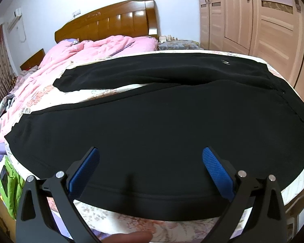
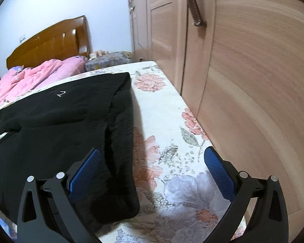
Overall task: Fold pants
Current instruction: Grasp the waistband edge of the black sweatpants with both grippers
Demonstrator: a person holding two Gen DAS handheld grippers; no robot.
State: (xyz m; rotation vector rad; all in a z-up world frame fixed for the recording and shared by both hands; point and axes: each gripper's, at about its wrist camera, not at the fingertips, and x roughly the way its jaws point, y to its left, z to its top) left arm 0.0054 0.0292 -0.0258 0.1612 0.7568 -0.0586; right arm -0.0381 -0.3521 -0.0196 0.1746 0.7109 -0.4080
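- left gripper (image 1: pixel 151 155) sits at the bottom of its frame, jaws spread wide with nothing between them, hanging over the near leg of the pants. Pads (image 1: pixel 85 170) are ribbed blue rubber on black plastic arms with little silver pins.
- right gripper (image 2: pixel 152 156) is splayed just as wide and holds nothing either. Its left pad (image 2: pixel 85 170) is over the waistband end of the pants, the other one over bare sheet.
- a fingertip (image 1: pixel 129 237) pokes in at the very bottom of the left view.
- the pants (image 1: pixel 162 121) are black, soft and kinda fleecy looking, laid flat across the bed and filling the middle of the left frame. Legs run toward the left and split in a V, waist toward the right. Tiny white logo (image 2: pixel 61 93) near the waist.
- waistband (image 2: pixel 119 141) is thick and ribbed, and ends in the lower middle of the right view.
- under it all is a flowery bedsheet (image 2: pixel 172 121), cream with pink and grey blooms, smooth and flat.
- a rumpled pink quilt (image 1: pixel 81 52) is piled in the upper left, puffy and creased.
- behind that is a glossy brown wooden headboard (image 1: pixel 111 22), with a curved top.
- a pale wood-grain wardrobe (image 2: pixel 253 81) fills the right side, with panelled doors and a long metal handle (image 2: pixel 194 6).
- no real containers here, I can only see the wardrobe's shut doors, not what's inside.
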